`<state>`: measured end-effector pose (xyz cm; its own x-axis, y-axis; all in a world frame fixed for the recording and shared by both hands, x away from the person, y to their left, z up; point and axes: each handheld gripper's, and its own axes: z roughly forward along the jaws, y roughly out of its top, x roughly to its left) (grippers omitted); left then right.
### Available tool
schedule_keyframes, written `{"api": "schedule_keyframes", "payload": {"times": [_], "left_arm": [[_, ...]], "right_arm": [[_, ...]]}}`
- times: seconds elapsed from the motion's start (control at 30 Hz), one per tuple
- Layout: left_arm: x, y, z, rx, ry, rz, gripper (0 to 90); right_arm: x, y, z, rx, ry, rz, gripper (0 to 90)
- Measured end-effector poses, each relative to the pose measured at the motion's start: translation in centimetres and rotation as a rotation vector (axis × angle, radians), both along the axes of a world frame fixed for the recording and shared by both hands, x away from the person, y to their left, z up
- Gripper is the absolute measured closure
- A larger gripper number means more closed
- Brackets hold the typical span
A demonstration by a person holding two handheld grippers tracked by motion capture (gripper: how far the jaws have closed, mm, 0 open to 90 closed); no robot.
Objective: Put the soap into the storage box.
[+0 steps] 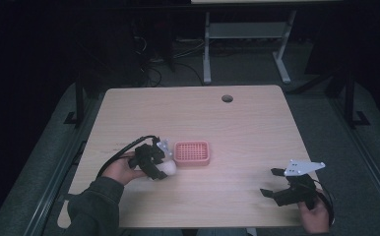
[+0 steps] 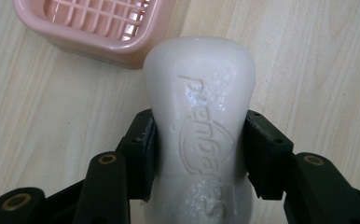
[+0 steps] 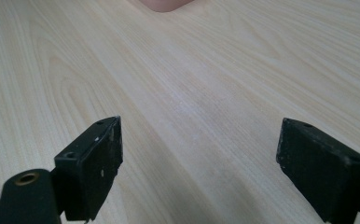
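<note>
Soap (image 2: 199, 126) sits clamped between my left fingers (image 2: 141, 149), its long axis running straight out from them toward the pink dish (image 1: 192, 152) just beyond its tip. Its lower end is cut off from sight. My right fingers (image 3: 96, 161) hang wide and empty, well apart over the surface (image 1: 257, 128).

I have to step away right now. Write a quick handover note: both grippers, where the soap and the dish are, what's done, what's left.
Left gripper: shut on the white soap bar, holding it just beside the pink soap dish, near its left end.
Right gripper: open, holding nothing, over bare table at the near right.
Done: soap is gripped.
Left, probably: the dish is empty, so the likely step is to set the soap into it and release.
</note>
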<state>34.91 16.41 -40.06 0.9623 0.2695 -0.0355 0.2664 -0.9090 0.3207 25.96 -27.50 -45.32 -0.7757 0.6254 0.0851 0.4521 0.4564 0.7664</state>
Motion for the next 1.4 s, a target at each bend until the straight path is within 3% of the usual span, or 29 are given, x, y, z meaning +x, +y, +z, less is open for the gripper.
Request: {"api": "schedule_keyframes", "payload": {"times": [1.4], "left_arm": [[3.2, -2.8, 1.6, 0.011, -0.003, -0.033, 49.8]], "right_arm": [[0.0, -0.2, 0.1, 0.015, -0.003, -0.006, 14.1]]}}
